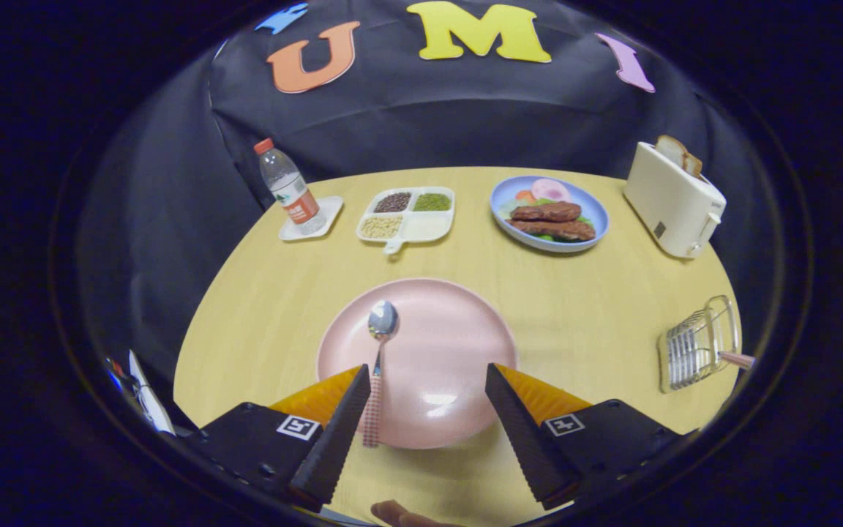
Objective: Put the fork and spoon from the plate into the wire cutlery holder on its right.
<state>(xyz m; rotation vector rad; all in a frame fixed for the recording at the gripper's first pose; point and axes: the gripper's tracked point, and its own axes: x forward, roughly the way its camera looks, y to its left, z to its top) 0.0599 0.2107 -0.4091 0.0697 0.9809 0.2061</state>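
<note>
1 spoon (380, 344) on pink plate (451, 366), 1 wire holder (696, 344) right, jaws wide, holding nothing

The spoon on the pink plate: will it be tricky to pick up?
Probably a little. The spoon lies flat on the smooth pink plate, so it may slide. Its thin handle looks stiff and light. The open hand-held gripper straddles that handle.

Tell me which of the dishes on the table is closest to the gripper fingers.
The round pink plate with the spoon on it, lying between the open fingers; the blue plate of food and white divided tray sit far beyond.
</note>
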